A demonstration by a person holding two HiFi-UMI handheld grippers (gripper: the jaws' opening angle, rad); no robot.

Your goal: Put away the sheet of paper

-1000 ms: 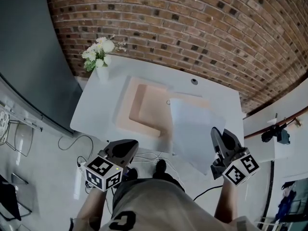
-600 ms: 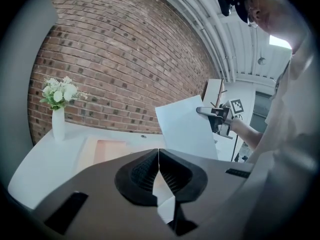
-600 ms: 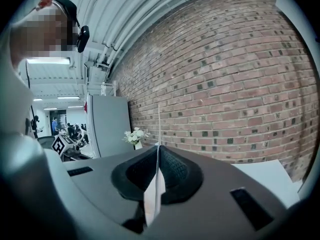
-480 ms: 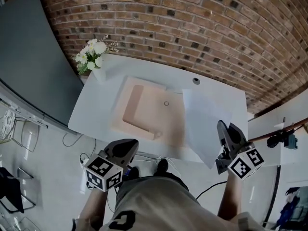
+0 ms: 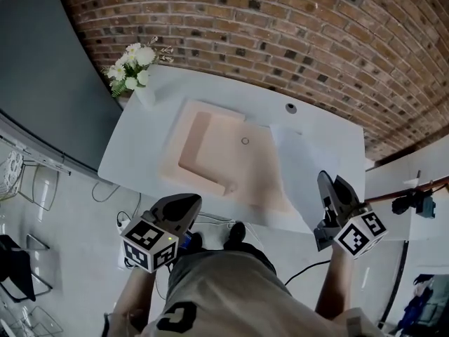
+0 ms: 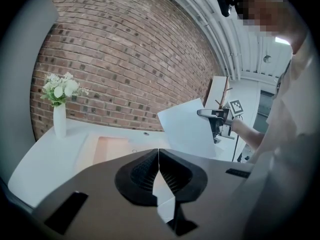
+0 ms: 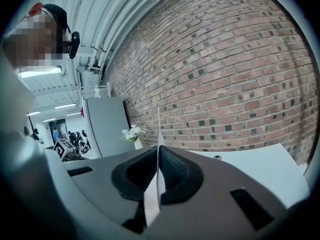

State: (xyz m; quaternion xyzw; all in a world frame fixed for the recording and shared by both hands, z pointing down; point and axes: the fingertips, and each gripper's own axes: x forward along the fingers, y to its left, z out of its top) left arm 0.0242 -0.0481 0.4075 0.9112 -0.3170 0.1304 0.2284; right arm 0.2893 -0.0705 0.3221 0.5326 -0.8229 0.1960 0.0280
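Note:
The white sheet of paper (image 5: 300, 166) hangs tilted over the right part of the white table (image 5: 140, 149), pinched at its near edge by my right gripper (image 5: 325, 182). The right gripper view shows the sheet (image 7: 159, 126) edge-on between the shut jaws of that gripper (image 7: 159, 153). A pale pink open folder (image 5: 217, 156) lies flat on the table, left of the sheet. My left gripper (image 5: 188, 202) hovers at the table's near edge in front of the folder, shut with nothing in it. The left gripper view takes in the sheet (image 6: 187, 126), the right gripper (image 6: 216, 115) and the folder (image 6: 112, 149).
A white vase of flowers (image 5: 142, 83) stands at the table's far left corner. A round cable hole (image 5: 290, 107) sits near the far edge, below the brick wall (image 5: 280, 34). A dark panel (image 5: 42, 83) stands to the left. Cables (image 5: 210, 223) lie on the floor by my feet.
My right gripper has carried the sheet to the right, off the pink folder, and more of the folder shows. The left gripper has hardly moved.

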